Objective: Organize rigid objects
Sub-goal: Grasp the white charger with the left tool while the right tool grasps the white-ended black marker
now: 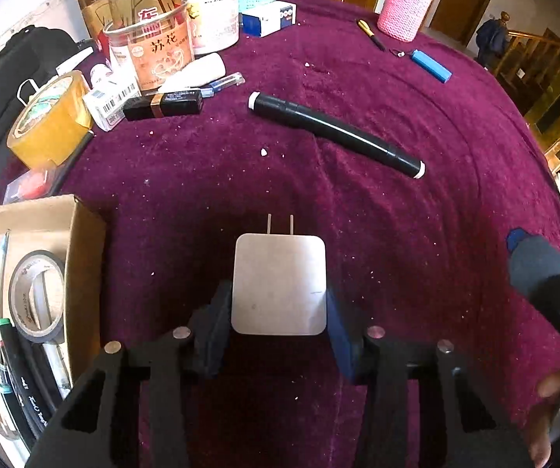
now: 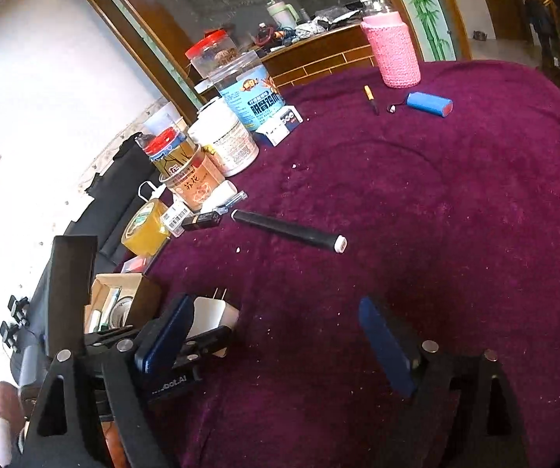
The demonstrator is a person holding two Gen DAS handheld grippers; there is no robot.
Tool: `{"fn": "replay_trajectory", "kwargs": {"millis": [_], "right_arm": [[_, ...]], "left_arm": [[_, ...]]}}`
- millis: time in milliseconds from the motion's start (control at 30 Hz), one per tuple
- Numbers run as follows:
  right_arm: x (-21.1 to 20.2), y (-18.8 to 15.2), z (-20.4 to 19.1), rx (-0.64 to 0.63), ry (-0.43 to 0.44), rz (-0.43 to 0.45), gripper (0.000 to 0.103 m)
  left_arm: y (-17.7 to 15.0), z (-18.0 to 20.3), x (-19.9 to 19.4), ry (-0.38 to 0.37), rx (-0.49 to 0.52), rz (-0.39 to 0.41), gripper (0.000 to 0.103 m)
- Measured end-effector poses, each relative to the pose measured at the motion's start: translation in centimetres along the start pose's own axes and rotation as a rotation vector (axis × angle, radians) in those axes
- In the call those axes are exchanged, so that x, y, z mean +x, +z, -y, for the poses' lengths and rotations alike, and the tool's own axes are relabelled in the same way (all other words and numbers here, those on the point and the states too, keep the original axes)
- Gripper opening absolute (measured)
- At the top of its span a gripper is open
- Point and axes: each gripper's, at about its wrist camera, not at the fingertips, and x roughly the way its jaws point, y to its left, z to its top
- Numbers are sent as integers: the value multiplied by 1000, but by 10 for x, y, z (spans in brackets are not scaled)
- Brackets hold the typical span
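left wrist view: the left gripper (image 1: pixel 279 323) had its pads against both sides of a white plug adapter (image 1: pixel 279 284), pinching it low over the purple cloth (image 1: pixel 416 234), prongs pointing to the far side. whether the adapter rested on the cloth or was clear of it could not be told. a cardboard box (image 1: pixel 85 257) holding a roll of black tape (image 1: pixel 38 296) and pens stood just to the left. a black marker (image 1: pixel 334 132) lay farther off, well apart.

right wrist view: the right gripper (image 2: pixel 280 347) had its jaws spread wide with only cloth between them. the adapter (image 2: pixel 211 314) showed at near left, in the other tool's grip, beside the box (image 2: pixel 102 286).

judgement: the step appeared to be carrying the adapter into the box. to do it well, the grip should be kept square on the flat sides, the body lifted over the box wall and lowered into free space beside the tape before release. prongs catching the cardboard edge was the main risk.
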Motion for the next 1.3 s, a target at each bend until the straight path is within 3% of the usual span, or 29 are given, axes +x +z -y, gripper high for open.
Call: {"fn": "replay_trajectory", "kwargs": {"millis": [133,333,467,633,800,900,967,1067,1300], "right_arm": [[8,-2,-2,-24,-32,-39,90],[14,-12,-26,-148,1,-65,90],[19,-17,-35,-195,-14,-64,83],[24,-9,-41,-184,-41,-92,80],[43,19,-70,-329,-112,-174,79],[56,38,-75,-377,-152,-170,78],[71,51,-74,-415,-160,-187,76],[94,64,-68,-445,-238,-191,75],[134,64,-48,-459,-245,-260,67]], "left_arm": [[-8,-4,-8,3,-18,1,44],[-54,-19,-46,-38,-75,57,44],[-85,-34,-63,-117,-146,70,44],[-108,-51,-86,-159,-195,113,44],[-113,-64,-99,-215,-229,147,44],[-115,-72,-105,-235,-240,162,44],[-117,-75,-108,-242,-246,168,44],[-119,-82,-111,-259,-248,168,44],[-123,-96,-117,-264,-259,173,44]]}}
